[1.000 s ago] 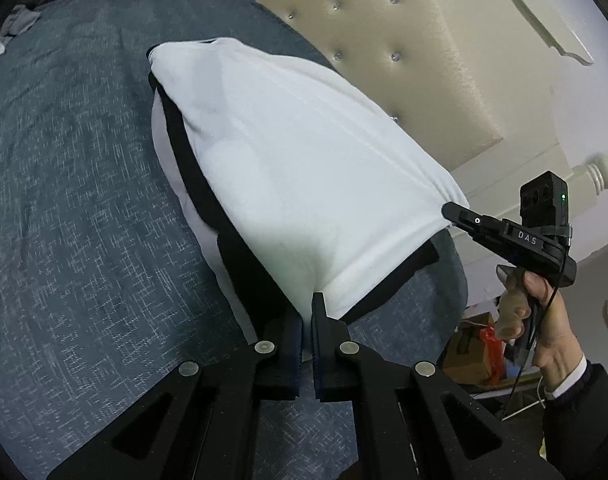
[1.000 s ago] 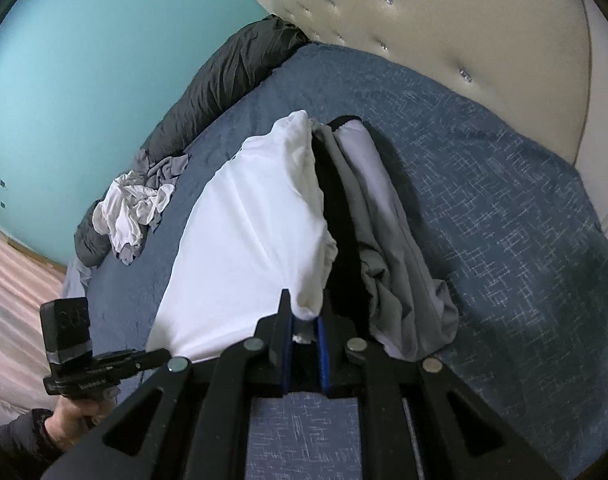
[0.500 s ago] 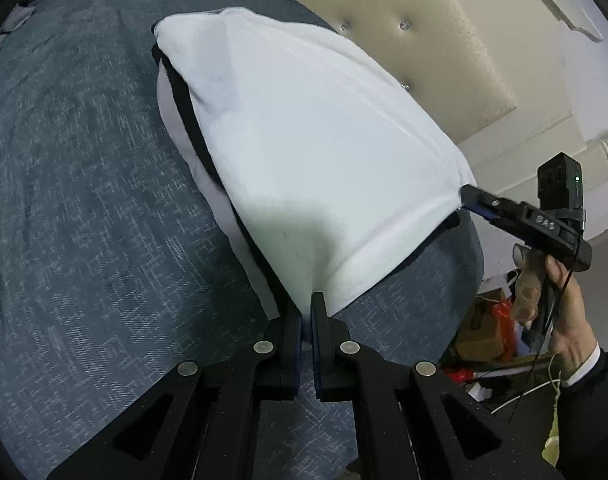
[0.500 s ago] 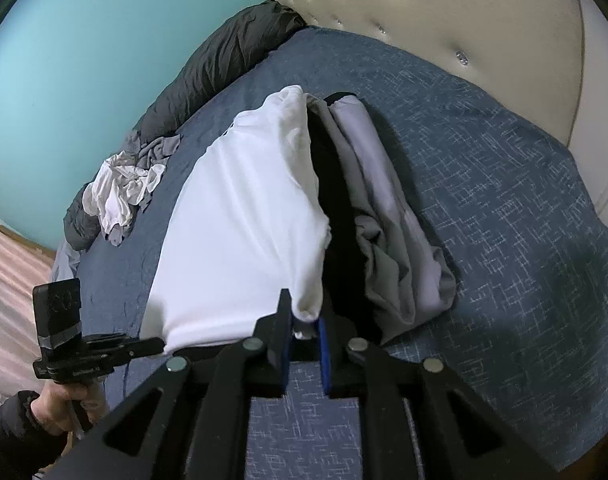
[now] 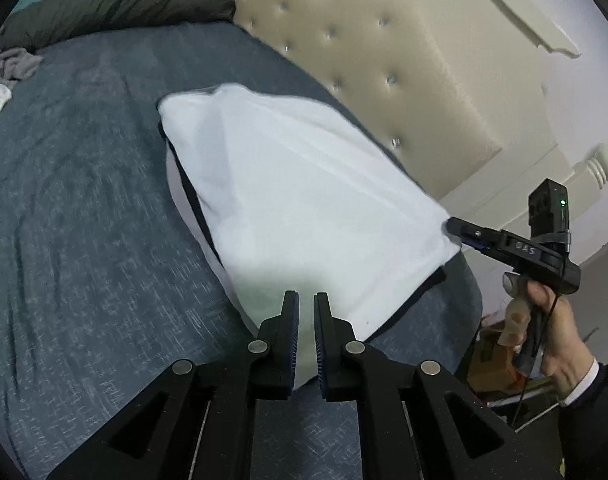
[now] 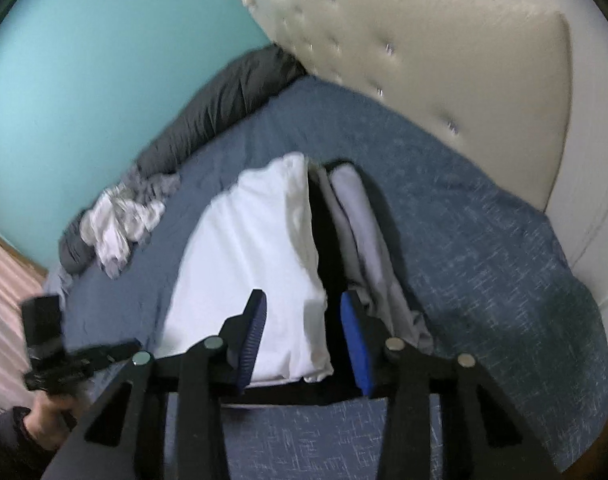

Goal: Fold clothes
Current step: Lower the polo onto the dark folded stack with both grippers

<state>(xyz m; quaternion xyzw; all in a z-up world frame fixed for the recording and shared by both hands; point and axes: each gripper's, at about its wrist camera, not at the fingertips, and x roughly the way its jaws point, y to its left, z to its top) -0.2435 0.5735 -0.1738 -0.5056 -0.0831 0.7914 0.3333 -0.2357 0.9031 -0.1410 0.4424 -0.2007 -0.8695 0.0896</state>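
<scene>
Now white garment (image 6: 260,256) between parted fingers (image 6: 256,320)

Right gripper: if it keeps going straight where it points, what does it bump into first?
Probably the white garment. Its edge already lies between the opening right gripper, though depth is hard to judge.

White letters "DAS" on the right gripper (image 5: 458,233) body

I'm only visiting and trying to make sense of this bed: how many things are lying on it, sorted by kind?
White garment with black trim, laid out flat: 1
Heap of crumpled white and grey clothes: 1
Dark grey rolled quilt: 1
Total: 3
</scene>
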